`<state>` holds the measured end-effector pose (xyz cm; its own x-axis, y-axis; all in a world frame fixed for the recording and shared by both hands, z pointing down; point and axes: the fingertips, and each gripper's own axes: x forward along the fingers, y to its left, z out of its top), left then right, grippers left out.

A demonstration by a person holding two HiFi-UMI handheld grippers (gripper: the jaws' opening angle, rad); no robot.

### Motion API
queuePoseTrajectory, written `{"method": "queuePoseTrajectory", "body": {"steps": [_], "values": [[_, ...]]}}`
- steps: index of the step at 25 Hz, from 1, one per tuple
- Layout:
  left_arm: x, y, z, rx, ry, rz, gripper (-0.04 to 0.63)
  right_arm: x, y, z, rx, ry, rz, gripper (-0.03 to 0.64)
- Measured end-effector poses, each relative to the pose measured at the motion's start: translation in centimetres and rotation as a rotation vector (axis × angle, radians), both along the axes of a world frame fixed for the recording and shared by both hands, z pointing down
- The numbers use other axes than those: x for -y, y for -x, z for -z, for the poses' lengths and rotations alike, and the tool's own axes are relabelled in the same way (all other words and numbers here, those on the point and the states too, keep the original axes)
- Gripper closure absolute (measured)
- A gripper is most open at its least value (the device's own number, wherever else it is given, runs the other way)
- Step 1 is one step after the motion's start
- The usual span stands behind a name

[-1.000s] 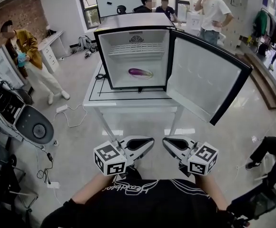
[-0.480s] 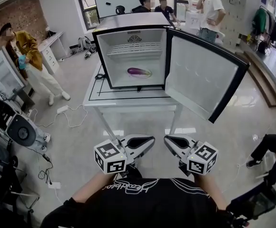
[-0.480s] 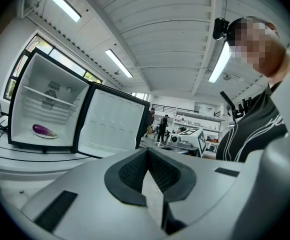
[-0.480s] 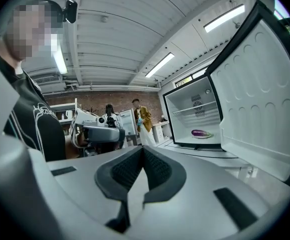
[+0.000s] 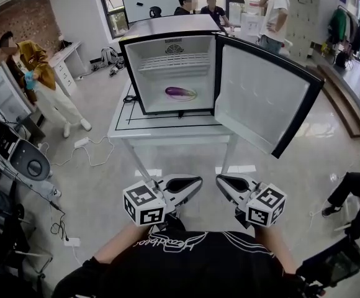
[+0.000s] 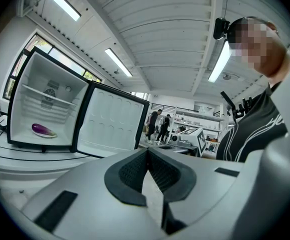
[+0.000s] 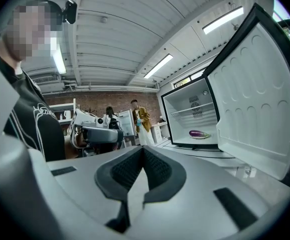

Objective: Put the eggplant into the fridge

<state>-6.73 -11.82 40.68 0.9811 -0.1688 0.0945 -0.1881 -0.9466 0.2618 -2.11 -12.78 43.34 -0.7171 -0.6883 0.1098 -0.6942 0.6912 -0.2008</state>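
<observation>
The long purple eggplant [image 5: 181,93] lies inside the small white fridge with a black frame [image 5: 136,73], on the floor of its compartment, under the white wire shelf [image 5: 177,63] and slightly to the right of the middle. It touches neither side wall. The fridge stands on a white surface with thin legs [image 5: 167,132], close to the back edge, inside a black line drawn on the surface. The white fridge door [image 5: 261,101] is wide open; it swings out to the right and hangs beyond the right edge of the surface. The two grippers are well apart from the surface, low in the head view, just in front of the person's black shirt [image 5: 198,259]. The left gripper [image 5: 195,182] has its jaws closed together, the dark pads meet at the tip and nothing is between them. The right gripper [image 5: 220,180] shows the same in its own view: jaws pressed together and empty. The two grippers are side by side, with their tips turned toward each other and a small gap between them. On the left a person in a mustard-yellow jacket [image 5: 34,61] stands on the grey floor.
</observation>
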Motion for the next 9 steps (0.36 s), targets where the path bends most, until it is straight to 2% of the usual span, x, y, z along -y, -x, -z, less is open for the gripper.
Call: {"method": "queuePoseTrajectory", "body": {"steps": [9], "values": [[0.02, -0.39, 0.35, -0.008, 0.006, -0.008, 0.588, -0.05, -0.17, -0.07, -0.019, -0.001, -0.008, 0.611]]}}
